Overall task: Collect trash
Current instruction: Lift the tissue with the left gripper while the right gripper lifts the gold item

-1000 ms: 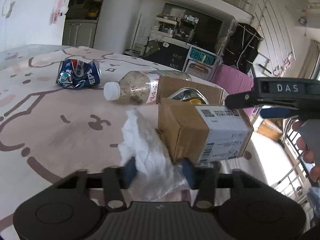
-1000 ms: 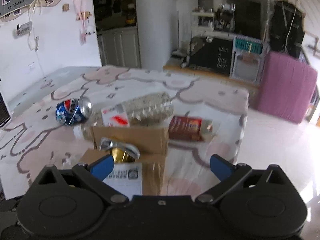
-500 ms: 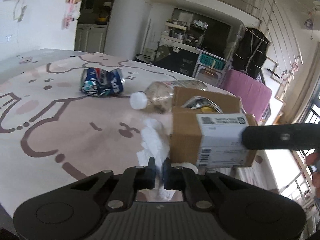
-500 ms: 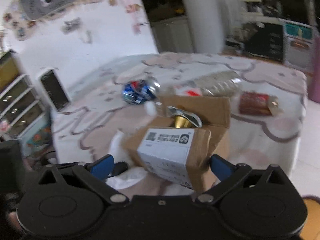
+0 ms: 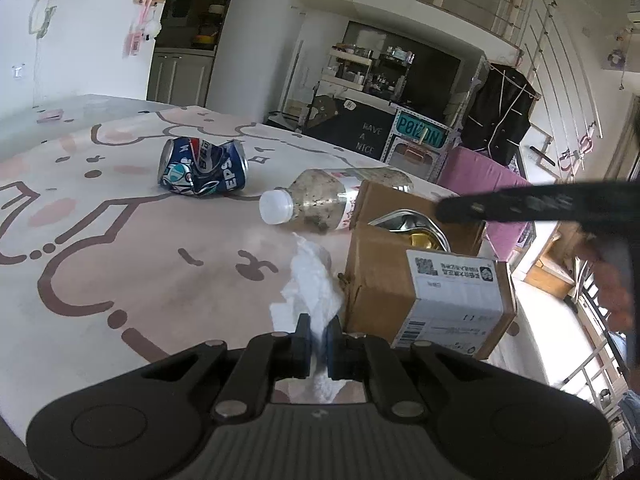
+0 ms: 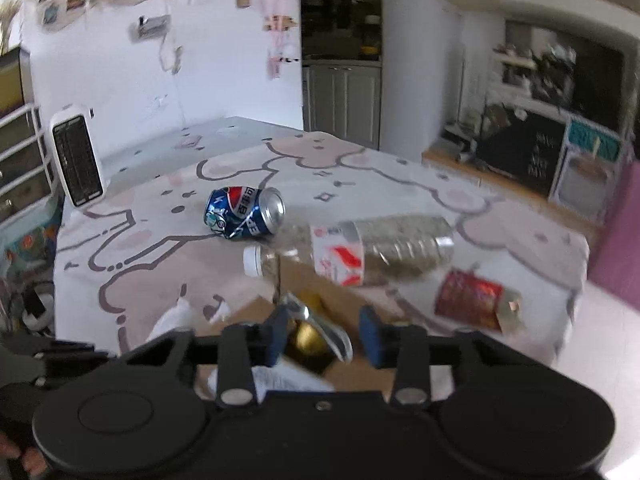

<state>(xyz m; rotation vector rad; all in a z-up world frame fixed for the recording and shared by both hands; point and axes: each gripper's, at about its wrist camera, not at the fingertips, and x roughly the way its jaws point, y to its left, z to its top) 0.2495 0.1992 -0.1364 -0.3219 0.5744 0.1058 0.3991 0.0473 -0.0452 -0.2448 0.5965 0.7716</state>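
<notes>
My left gripper [image 5: 318, 338] is shut on a crumpled white tissue [image 5: 310, 284] beside an open cardboard box [image 5: 424, 276]; the tissue [image 6: 172, 320] also shows in the right wrist view. The box holds a flattened gold and silver can [image 5: 416, 228]. A crushed blue Pepsi can [image 5: 202, 167] and a dirty plastic bottle [image 5: 320, 200] lie beyond on the tablecloth. My right gripper [image 6: 322, 336] hovers above the box [image 6: 340, 304], jaws partly closed around nothing, over the flattened can [image 6: 312, 332]. A red wrapper [image 6: 474, 294] lies to the right.
The table carries a pink bear-print cloth [image 5: 100, 240]. A white heater [image 6: 76, 156] stands at its far left edge. A pink fabric-covered piece [image 5: 480, 172] stands past the right edge, with kitchen shelves behind.
My left gripper closed on the tissue and holds it pinched. My right gripper swung over the box and its jaws narrowed from wide open.
</notes>
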